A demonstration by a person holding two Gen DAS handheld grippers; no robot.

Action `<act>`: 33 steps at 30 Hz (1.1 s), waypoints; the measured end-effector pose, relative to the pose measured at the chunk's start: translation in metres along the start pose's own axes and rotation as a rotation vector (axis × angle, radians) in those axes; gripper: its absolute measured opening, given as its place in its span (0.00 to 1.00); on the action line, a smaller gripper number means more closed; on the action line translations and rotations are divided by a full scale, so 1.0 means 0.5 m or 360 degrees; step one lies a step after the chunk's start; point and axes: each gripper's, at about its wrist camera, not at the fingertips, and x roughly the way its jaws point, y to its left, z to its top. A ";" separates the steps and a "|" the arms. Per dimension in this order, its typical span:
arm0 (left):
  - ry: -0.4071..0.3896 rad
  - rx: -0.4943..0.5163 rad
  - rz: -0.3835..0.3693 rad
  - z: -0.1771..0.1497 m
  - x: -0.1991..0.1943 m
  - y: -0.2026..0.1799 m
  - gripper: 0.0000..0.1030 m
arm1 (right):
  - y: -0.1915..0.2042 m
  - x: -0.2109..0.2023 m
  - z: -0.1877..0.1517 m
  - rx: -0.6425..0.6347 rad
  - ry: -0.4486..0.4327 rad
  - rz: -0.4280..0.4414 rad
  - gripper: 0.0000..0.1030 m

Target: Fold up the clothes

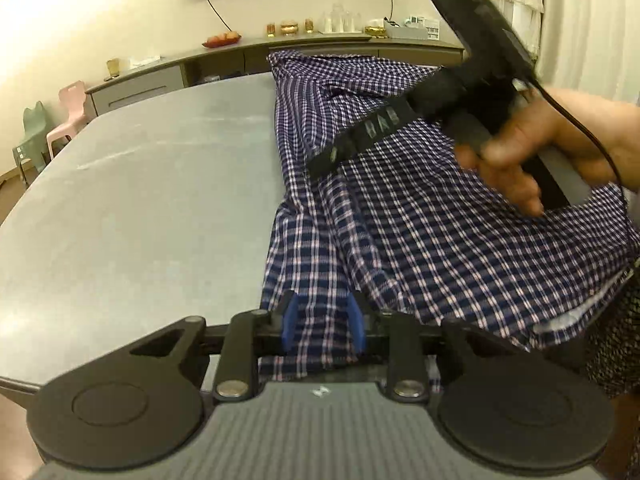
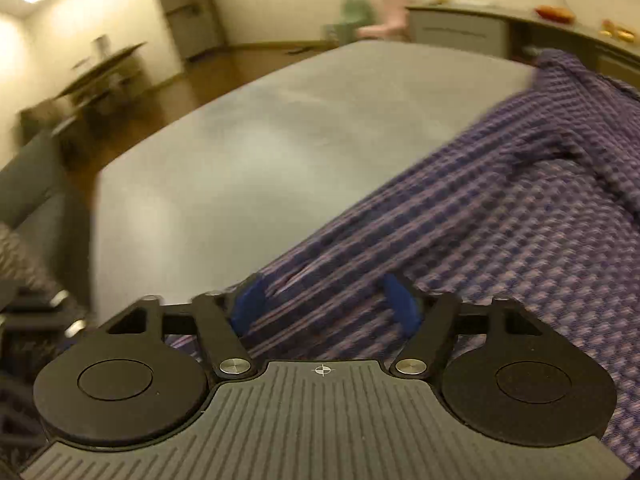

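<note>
Left gripper (image 1: 322, 326), black with blue finger pads (image 1: 289, 322), jaws apart with a strip of the navy, white and pink checked cotton shirt (image 1: 420, 216) lying between them, not pinched. Right gripper (image 2: 326, 306) also wide apart, blue pads (image 2: 249, 305) straddling a shirt fold; in left view its black body sits above the shirt in the person's right hand (image 1: 536, 152). Shirt lies spread along the right part of the grey round-cornered table (image 1: 152, 200), near edge hanging over. Grey sideboard (image 1: 168, 76) behind, pink plastic chair (image 1: 70, 114) beside it

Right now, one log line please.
task: fold | checked shirt on grey table | left gripper: open, astride sleeve edge | right gripper: open above shirt
</note>
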 end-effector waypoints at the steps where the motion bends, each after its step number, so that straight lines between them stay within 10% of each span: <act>1: -0.0004 0.0011 0.0000 0.003 -0.005 0.003 0.27 | -0.019 -0.003 0.006 0.0049 -0.0002 -0.0051 0.67; 8: -0.0286 0.0153 -0.0071 0.181 -0.012 0.031 0.30 | -0.086 -0.016 0.045 0.0395 -0.0144 -0.0042 0.74; 11: -0.0292 0.0277 -0.0092 0.289 0.063 0.056 0.47 | -0.087 -0.020 0.056 0.0435 -0.0209 -0.0006 0.75; 14: -0.0221 0.0313 -0.0069 0.345 0.163 0.064 0.44 | -0.114 -0.027 0.060 0.0505 -0.0271 -0.0123 0.79; 20: -0.0178 -0.0048 -0.0292 0.336 0.290 0.116 0.38 | -0.186 -0.082 0.060 0.0530 -0.0387 -0.0458 0.71; 25: 0.0048 -0.0046 -0.0340 0.328 0.362 0.129 0.37 | -0.154 -0.061 0.144 0.0245 -0.0458 -0.0456 0.58; 33: 0.0096 0.0106 -0.0366 0.348 0.361 0.117 0.45 | -0.285 0.333 0.407 0.0011 0.0187 -0.0805 0.55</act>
